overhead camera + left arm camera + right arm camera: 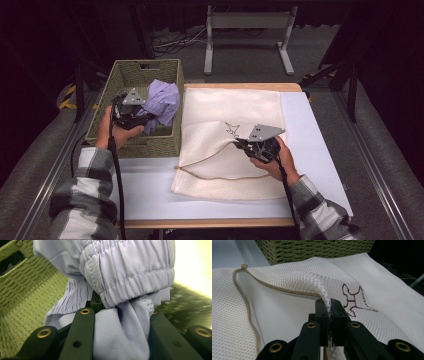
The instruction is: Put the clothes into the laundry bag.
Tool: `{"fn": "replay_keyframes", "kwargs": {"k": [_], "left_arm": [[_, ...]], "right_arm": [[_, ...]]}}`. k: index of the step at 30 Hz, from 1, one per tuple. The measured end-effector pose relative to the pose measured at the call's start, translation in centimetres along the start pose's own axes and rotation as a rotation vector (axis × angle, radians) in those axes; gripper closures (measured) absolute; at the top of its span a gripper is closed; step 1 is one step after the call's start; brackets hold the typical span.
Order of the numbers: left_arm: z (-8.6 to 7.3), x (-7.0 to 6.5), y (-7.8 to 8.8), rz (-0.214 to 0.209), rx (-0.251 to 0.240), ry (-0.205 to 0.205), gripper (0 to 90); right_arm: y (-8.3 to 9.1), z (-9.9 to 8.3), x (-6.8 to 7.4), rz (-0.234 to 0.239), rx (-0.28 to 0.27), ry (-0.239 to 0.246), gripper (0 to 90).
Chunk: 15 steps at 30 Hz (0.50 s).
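Note:
A lilac garment (162, 102) with an elastic waistband (125, 272) hangs bunched over the green woven basket (131, 75). My left gripper (145, 117) is shut on it, and the cloth fills the gap between its jaws (120, 332). A cream mesh laundry bag (225, 165) with a small embroidered figure (353, 301) lies on the white table. My right gripper (240, 144) is shut on the upper layer of the bag (329, 306) beside its zip (244, 297), holding that edge lifted so the mouth gapes.
The basket sits at the table's left, its right wall (177, 120) against the bag's left edge. Bare white table (310, 145) lies to the right of the bag and in front of it. A grey metal stand (247, 30) is on the floor beyond.

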State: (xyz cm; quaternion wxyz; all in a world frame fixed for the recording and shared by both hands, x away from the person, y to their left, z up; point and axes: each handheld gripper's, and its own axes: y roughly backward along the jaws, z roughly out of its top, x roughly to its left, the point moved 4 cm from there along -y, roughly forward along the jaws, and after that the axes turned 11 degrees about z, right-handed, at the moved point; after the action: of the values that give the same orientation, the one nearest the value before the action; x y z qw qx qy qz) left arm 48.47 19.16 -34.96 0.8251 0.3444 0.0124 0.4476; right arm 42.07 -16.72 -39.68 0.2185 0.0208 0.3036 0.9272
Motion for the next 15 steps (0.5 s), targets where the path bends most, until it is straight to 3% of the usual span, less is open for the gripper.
{"fn": "replay_keyframes", "kwargs": {"k": [7, 9, 15], "left_arm": [[-0.1, -1.4, 2.3, -0.040, -0.102, 0.046, 74.1], [-0.1, -1.6, 2.5, -0.049, -0.107, 0.043, 74.2], [-0.2, -4.0, 4.2, -0.105, -0.170, 0.045, 74.4]], "right_arm": [[0.0, 0.0, 0.0, -0.006, -0.002, 0.000, 86.6], [0.0, 0.0, 0.0, -0.005, -0.002, -0.002, 86.6], [0.0, 0.0, 0.0, -0.009, -0.002, -0.002, 86.7]]}}
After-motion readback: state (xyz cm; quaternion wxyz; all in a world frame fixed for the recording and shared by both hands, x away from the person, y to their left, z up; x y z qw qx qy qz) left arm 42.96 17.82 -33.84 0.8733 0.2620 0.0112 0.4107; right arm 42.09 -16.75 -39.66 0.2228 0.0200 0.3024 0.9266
